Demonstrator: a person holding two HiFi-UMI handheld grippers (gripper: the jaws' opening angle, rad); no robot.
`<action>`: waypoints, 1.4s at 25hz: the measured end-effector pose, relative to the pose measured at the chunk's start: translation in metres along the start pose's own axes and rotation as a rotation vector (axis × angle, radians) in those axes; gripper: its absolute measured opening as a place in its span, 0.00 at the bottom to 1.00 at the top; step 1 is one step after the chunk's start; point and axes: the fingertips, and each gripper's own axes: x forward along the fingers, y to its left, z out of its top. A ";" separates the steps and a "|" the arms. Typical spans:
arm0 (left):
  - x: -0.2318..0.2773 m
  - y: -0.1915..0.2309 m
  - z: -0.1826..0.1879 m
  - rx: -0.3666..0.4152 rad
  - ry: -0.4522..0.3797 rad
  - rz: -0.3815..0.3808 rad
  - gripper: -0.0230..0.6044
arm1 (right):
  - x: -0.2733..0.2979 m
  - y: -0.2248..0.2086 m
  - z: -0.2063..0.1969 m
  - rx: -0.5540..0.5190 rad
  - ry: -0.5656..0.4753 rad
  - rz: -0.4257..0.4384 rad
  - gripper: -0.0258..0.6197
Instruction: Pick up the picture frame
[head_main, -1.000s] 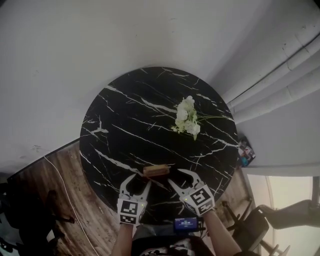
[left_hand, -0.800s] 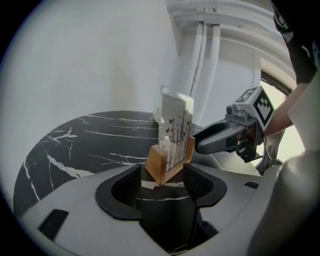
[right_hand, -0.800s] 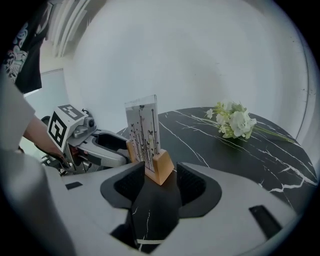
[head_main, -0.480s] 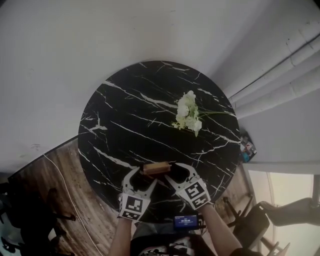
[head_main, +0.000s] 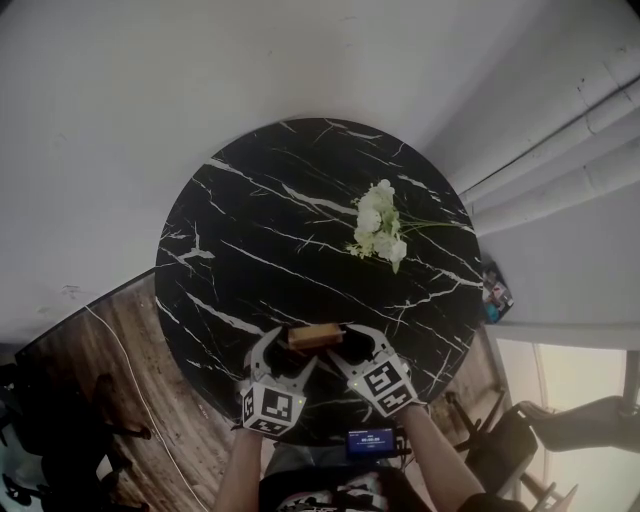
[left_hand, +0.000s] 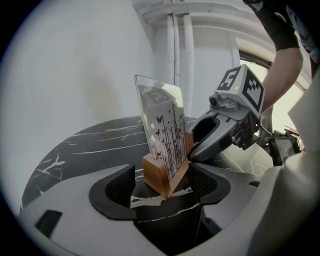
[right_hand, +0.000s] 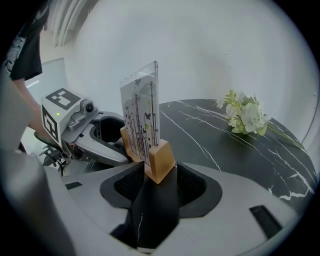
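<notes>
Pre-grasp on picture frame (head_main: 316, 335): L gripper (head_main: 287, 350) & R gripper (head_main: 356, 343) jaws, just opened wide, straddle its wooden base (right_hand: 159, 162) ends, unpinched. Next: squeeze both, lift.

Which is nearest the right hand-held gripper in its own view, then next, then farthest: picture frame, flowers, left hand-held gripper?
1. Picture frame: base between the right hand-held gripper's jaws, which have just been opening.
2. Left hand-held gripper: just beyond the frame, left; jaws likewise just opening, around the base.
3. Flowers: far right.
</notes>
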 end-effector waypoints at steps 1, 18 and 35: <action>0.001 -0.001 0.001 0.010 -0.002 -0.008 0.55 | 0.001 0.000 0.000 0.000 0.001 0.000 0.29; 0.017 -0.006 -0.004 0.096 0.080 -0.039 0.55 | 0.008 0.003 -0.003 -0.007 0.069 0.023 0.29; 0.013 -0.007 -0.002 -0.062 0.103 -0.131 0.44 | 0.000 -0.002 -0.004 0.089 0.040 0.011 0.27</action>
